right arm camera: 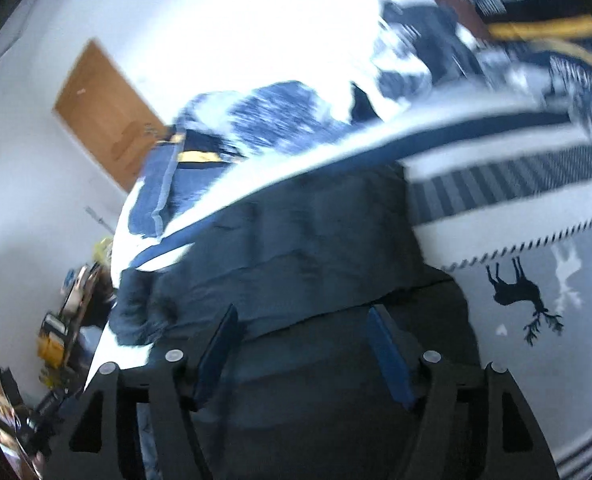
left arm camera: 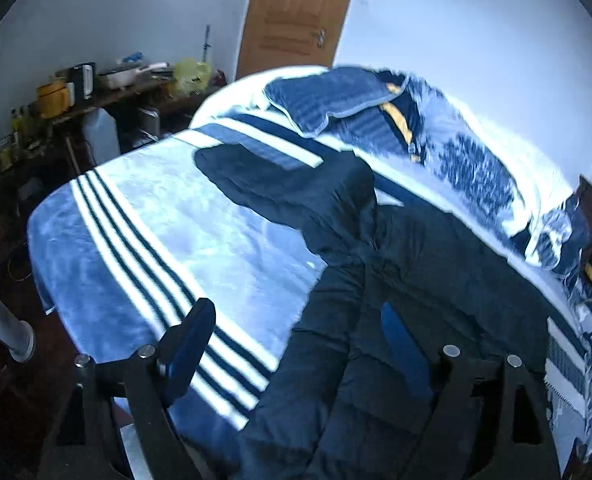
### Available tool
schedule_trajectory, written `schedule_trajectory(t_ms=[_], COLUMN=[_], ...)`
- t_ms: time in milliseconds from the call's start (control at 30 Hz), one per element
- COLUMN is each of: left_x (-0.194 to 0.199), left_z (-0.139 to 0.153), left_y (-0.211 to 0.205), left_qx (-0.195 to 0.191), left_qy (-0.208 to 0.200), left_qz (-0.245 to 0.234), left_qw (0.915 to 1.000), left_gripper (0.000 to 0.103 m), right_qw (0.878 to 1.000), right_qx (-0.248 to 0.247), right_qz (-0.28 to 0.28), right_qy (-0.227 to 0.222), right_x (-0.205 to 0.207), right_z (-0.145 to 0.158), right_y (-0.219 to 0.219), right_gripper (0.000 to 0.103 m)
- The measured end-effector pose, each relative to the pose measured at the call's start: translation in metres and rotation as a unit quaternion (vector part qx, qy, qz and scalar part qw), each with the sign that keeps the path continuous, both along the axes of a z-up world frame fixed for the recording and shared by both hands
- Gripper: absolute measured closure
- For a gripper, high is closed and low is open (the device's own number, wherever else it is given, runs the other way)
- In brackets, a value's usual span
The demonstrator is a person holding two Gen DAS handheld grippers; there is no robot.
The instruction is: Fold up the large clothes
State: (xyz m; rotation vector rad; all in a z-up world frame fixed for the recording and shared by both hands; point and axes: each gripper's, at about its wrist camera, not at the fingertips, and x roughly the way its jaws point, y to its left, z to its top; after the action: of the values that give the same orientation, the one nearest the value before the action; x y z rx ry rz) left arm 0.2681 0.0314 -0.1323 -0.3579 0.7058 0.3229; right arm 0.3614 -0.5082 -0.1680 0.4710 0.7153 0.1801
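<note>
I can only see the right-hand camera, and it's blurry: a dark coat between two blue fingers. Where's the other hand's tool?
Observer: The left gripper is over the same coat, with its fingers spread wide and nothing held. One finger is over the coat, the other over a blue striped blanket.
Operator: Is a sleeve laid out anywhere?
Observer: Yes, one sleeve lies stretched across that striped blanket, pointing away from the gripper.
Operator: What's past the bed?
Observer: A big white plastic jug stands on the floor by a cluttered table.
</note>
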Motion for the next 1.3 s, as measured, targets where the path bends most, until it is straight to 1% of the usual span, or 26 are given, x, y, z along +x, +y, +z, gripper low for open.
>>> schedule_trajectory(t_ms=[33, 67, 100, 167, 200, 233, 267, 300, 367, 467, 567, 633, 700, 733, 767, 800, 867, 933, 1000, 1033, 1100, 1133, 1167, 1233, 1300], left_x=[-0.009, -0.009, -0.013, -0.022, -0.027, -0.031, -0.036, -0.041, -0.049, -0.052, -0.041, -0.027, -0.01, -0.001, 0.012, 0.022, 0.04, 0.053, 0.06, 0.062, 0.067, 0.07, 0.07, 0.069, 0.064], left_z=[0.005, 0.006, 0.009, 0.019, 0.022, 0.025, 0.026, 0.027, 0.027, 0.021, 0.011, 0.005, 0.0, -0.002, -0.006, -0.01, -0.02, -0.034, -0.05, -0.059, -0.08, -0.085, -0.093, -0.095, -0.096], left_y=[0.007, 0.012, 0.018, 0.026, 0.03, 0.037, 0.043, 0.051, 0.066, 0.091, 0.109, 0.118, 0.126, 0.13, 0.135, 0.141, 0.153, 0.167, 0.175, 0.178, 0.181, 0.183, 0.189, 0.197, 0.205], left_qx=[-0.013, -0.022, -0.032, -0.038, -0.039, -0.045, -0.053, -0.065, -0.084, -0.113, -0.135, -0.143, -0.138, -0.13, -0.111, -0.103, -0.104, -0.114, -0.125, -0.125, -0.117, -0.118, -0.129, -0.139, -0.13], left_qy=[-0.008, -0.012, -0.015, -0.018, -0.021, -0.025, -0.028, -0.032, -0.035, -0.042, -0.037, -0.032, -0.028, -0.022, -0.002, 0.009, 0.013, 0.006, -0.006, -0.004, 0.022, 0.031, 0.037, 0.031, 0.026], left_qz=[-0.001, -0.001, -0.001, 0.002, 0.008, 0.013, 0.017, 0.024, 0.041, 0.075, 0.096, 0.107, 0.123, 0.136, 0.16, 0.172, 0.186, 0.199, 0.189, 0.183, 0.184, 0.187, 0.193, 0.199, 0.221], left_qw=[0.9999, 0.9997, 0.9994, 0.9991, 0.999, 0.9986, 0.998, 0.9971, 0.9951, 0.9898, 0.9856, 0.9834, 0.9824, 0.982, 0.9809, 0.9797, 0.9768, 0.9734, 0.9739, 0.9751, 0.9757, 0.9747, 0.9719, 0.9696, 0.9664], left_gripper=[0.017, 0.017, 0.017, 0.017, 0.017, 0.016, 0.016, 0.016, 0.016, 0.015, 0.015, 0.015, 0.015, 0.015, 0.015, 0.015, 0.015, 0.015, 0.015, 0.015, 0.015, 0.015, 0.015, 0.015, 0.015], right_qw=[0.999, 0.998, 0.996, 0.994, 0.994, 0.993, 0.993, 0.992, 0.99, 0.985, 0.979, 0.972, 0.963, 0.959, 0.953, 0.946, 0.936, 0.928, 0.917, 0.914, 0.904, 0.9, 0.896, 0.887, 0.878], right_qx=[-0.029, -0.056, -0.072, -0.078, -0.069, -0.061, -0.065, -0.077, -0.09, -0.088, -0.08, -0.06, -0.048, -0.052, -0.058, -0.067, -0.08, -0.096, -0.102, -0.106, -0.116, -0.12, -0.125, -0.136, -0.146], right_qz=[-0.001, 0.0, 0.004, 0.017, 0.027, 0.035, 0.037, 0.043, 0.073, 0.126, 0.18, 0.224, 0.263, 0.279, 0.297, 0.317, 0.342, 0.359, 0.384, 0.39, 0.407, 0.414, 0.42, 0.435, 0.447], right_qy=[-0.019, -0.039, -0.053, -0.068, -0.078, -0.091, -0.094, -0.089, -0.086, -0.078, -0.058, -0.04, -0.014, -0.007, -0.003, -0.001, 0.005, 0.011, 0.032, 0.04, 0.06, 0.066, 0.072, 0.08, 0.086], right_x=[-0.014, -0.028, -0.037, -0.047, -0.053, -0.057, -0.057, -0.055, -0.047, -0.032, -0.008, 0.013, 0.033, 0.043, 0.053, 0.063, 0.083, 0.102, 0.128, 0.138, 0.162, 0.171, 0.18, 0.199, 0.217], right_z=[0.017, 0.036, 0.05, 0.073, 0.086, 0.096, 0.104, 0.112, 0.122, 0.136, 0.14, 0.143, 0.143, 0.142, 0.142, 0.144, 0.139, 0.13, 0.11, 0.101, 0.074, 0.064, 0.053, 0.033, 0.013], right_y=[0.014, 0.03, 0.042, 0.062, 0.073, 0.083, 0.092, 0.105, 0.128, 0.168, 0.206, 0.231, 0.257, 0.269, 0.283, 0.304, 0.334, 0.369, 0.407, 0.421, 0.457, 0.471, 0.485, 0.52, 0.557], right_gripper=[0.021, 0.02, 0.02, 0.016, 0.014, 0.014, 0.014, 0.014, 0.014, 0.014, 0.014, 0.014, 0.014, 0.014, 0.014, 0.014, 0.014, 0.014, 0.014, 0.014, 0.014, 0.014, 0.014, 0.014, 0.014])
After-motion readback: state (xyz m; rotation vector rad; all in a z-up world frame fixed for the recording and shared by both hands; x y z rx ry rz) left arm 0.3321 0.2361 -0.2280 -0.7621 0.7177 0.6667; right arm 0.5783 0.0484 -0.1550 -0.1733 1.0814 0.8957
